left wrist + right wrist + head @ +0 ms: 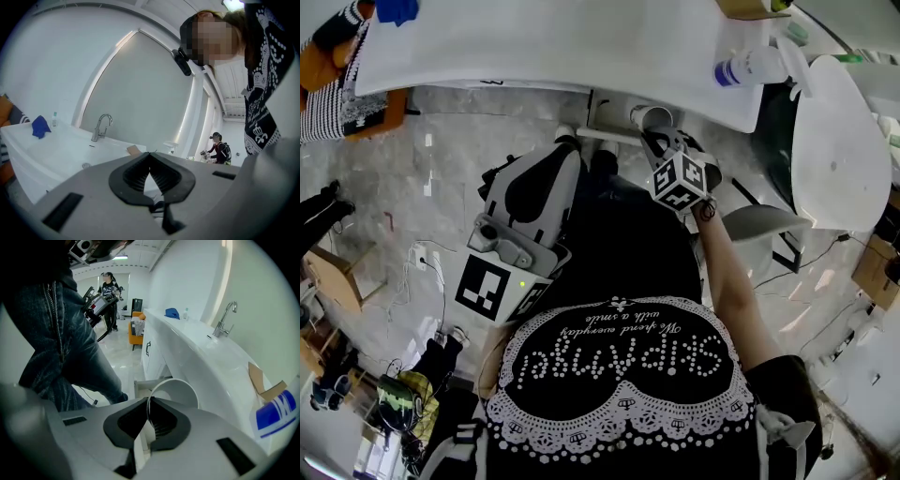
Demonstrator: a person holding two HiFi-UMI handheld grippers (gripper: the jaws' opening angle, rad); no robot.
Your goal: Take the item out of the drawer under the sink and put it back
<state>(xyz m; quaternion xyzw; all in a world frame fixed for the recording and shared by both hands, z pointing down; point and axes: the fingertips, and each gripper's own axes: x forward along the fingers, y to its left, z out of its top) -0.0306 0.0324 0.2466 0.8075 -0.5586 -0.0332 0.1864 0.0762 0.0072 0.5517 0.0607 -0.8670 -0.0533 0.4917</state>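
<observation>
White counter (pixel 581 47) with its faucet (pixel 224 317) runs above the pale stone floor (pixel 422 187); under it the drawer (pixel 140 382) stands open; right gripper (pixel 149 416) pinches the white cup (pixel 183 392) by its rim, close by the drawer; left gripper (pixel 150 157) closed on nothing.

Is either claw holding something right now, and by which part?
The right gripper pinches a white cup by its rim; the left gripper, shut, holds nothing.

Looking like a mock kitchen set up inside a big white recording hall: showing a long white worktop (pixel 544 47) bearing a chrome faucet (pixel 101 126), white cabinet doors (pixel 152 352) below, loose cables (pixel 429 267) trailing over the pale stone floor (pixel 441 150), and a second person (pixel 108 291) standing behind carrying gear.
</observation>
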